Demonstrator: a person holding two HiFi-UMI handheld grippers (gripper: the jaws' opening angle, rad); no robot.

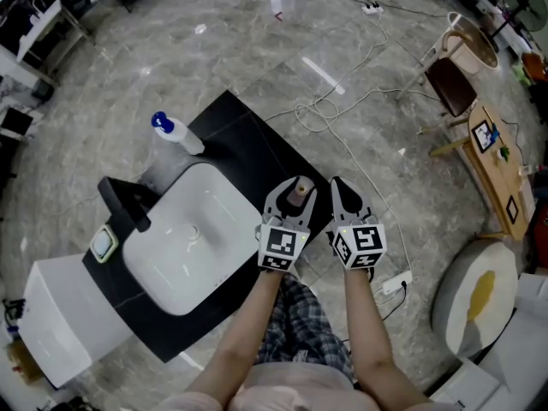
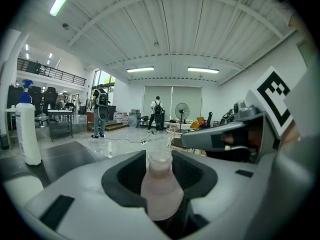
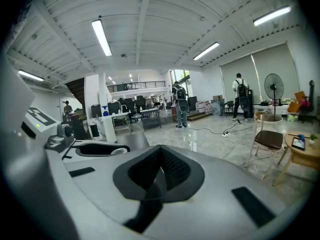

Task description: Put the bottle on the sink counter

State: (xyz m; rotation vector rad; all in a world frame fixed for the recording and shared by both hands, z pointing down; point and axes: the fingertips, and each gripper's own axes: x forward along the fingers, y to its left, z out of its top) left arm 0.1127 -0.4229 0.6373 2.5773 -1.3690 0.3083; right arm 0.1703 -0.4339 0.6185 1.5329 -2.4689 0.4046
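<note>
Jaws of the left gripper (image 1: 296, 197) are clamped on a small pale pinkish bottle (image 2: 161, 189), their dark pads pressing its body from either side. The bottle stands upright with its neck rising clear above the pads. From the head view it is held over the near right part of the black sink counter (image 1: 248, 139), just beside the white basin (image 1: 184, 255). Whether its base touches the counter cannot be determined. The right gripper (image 3: 160, 151) has its jaws together with nothing between them. It sits just beside the left gripper, on the side away from the basin. Both grippers point away from the person, whose forearms enter from the bottom of the head view. A black faucet (image 1: 124, 204) stands at the basin's left side, and a small rectangular item with a greenish rim (image 1: 104, 244) lies next to it. A white spray bottle with a blue top (image 1: 171, 134) stands on the far corner of the counter, well apart from the grippers. A white cabinet (image 1: 60, 315) adjoins the counter at the left. On the grey stone floor beyond are loose white cables (image 1: 342, 101), a chair (image 1: 458, 67) and a wooden table (image 1: 497, 165). Two people (image 2: 101, 109) stand far back in the hall.
</note>
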